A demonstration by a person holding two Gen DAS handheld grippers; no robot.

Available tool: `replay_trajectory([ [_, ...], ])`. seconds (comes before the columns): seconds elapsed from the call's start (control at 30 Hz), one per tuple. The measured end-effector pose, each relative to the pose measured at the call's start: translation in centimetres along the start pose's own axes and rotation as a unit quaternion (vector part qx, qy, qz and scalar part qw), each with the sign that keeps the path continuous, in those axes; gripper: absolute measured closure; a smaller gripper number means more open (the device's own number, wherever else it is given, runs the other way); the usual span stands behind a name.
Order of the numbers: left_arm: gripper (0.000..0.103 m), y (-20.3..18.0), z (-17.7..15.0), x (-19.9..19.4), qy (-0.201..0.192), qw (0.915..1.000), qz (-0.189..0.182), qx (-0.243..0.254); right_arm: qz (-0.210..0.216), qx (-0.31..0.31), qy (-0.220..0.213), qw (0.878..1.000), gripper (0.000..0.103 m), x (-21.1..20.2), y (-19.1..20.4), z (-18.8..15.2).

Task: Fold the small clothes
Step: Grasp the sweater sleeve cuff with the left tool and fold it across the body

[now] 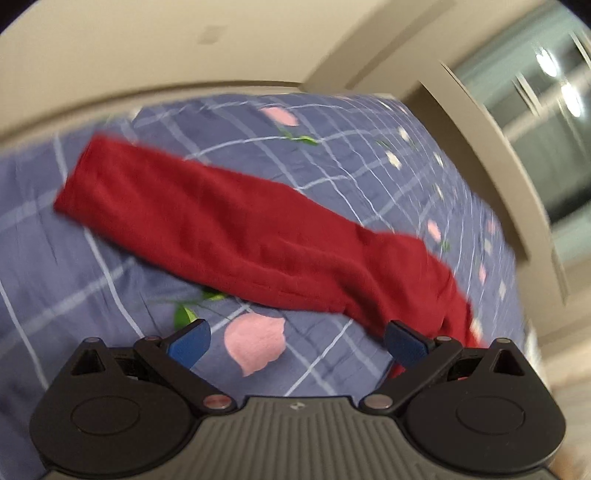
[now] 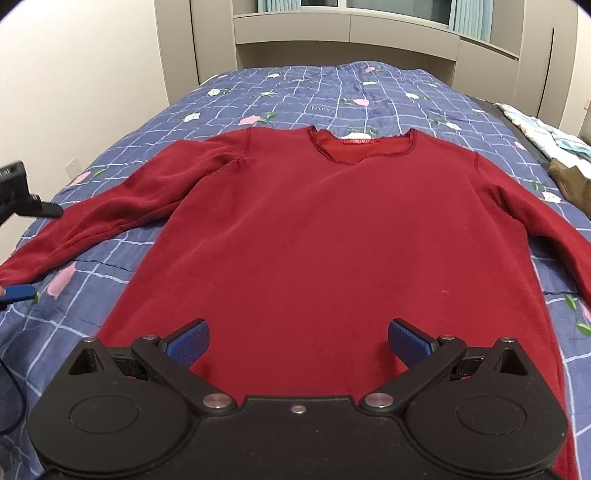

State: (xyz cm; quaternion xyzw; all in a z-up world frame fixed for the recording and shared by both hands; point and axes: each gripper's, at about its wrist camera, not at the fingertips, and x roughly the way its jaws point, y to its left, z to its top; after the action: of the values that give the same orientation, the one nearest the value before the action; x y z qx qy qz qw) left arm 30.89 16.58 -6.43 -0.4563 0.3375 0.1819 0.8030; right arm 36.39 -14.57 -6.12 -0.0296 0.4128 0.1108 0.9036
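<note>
Bed quilt (image 2: 332, 96), blue check with pink flowers, fills the right wrist view; bare quilt runs beyond the collar up to the headboard shelving (image 2: 347, 33). Red sweater (image 2: 325, 229) lies flat on it, front up, both sleeves spread, hem nearest the right gripper (image 2: 297, 345), whose jaws are spread wide, nothing between. Pile of other clothes (image 2: 554, 147) at right bed edge. Left wrist view, blurred, shows only 1 sleeve (image 1: 207, 218) lying diagonally, with the left gripper (image 1: 297, 345) open wide and empty just beside the sleeve's near end
</note>
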Motion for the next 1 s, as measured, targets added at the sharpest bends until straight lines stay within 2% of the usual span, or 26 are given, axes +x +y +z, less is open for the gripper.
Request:
replay_trajectory([
  [0.1, 0.001, 1.6, 0.1, 0.9, -0.006, 0.9976, -0.006, -0.068, -0.002, 0.001, 0.005, 1.000, 0.000, 0.8, -0.1, -0.4],
  [0.17, 0.001, 2.2, 0.1, 1.4, -0.020, 0.9953, -0.003, -0.094, -0.005, 0.003, 0.008, 1.000, 0.000, 1.3, -0.1, -0.7],
  [0.3, 0.002, 2.0, 0.4, 2.2, -0.038, 0.9912, 0.023, -0.125, -0.011, 0.003, 0.011, 1.000, 0.000, 1.9, -0.1, -1.4],
  [0.47, 0.004, 1.0, 0.7, 3.1, -0.040, 0.9892, 0.056, -0.129, -0.024, -0.030, -0.002, 0.999, 0.000, 2.4, 0.6, -2.5],
  [0.6, 0.012, 0.6, 0.6, 3.1, -0.050, 0.9874, 0.077, -0.129, -0.031, -0.049, -0.019, 0.998, 0.000, 2.5, 0.9, -3.2],
  [0.83, 0.052, 1.0, 0.8, 2.8, -0.055, 0.9858, 0.076, -0.139, -0.027, -0.048, -0.027, 0.998, 0.000, 2.5, 0.7, -3.6],
  [1.0, 0.051, 1.3, 1.1, 3.1, -0.054, 0.9846, 0.068, -0.152, -0.026, -0.048, -0.031, 0.998, 0.000, 2.4, 0.7, -3.7],
])
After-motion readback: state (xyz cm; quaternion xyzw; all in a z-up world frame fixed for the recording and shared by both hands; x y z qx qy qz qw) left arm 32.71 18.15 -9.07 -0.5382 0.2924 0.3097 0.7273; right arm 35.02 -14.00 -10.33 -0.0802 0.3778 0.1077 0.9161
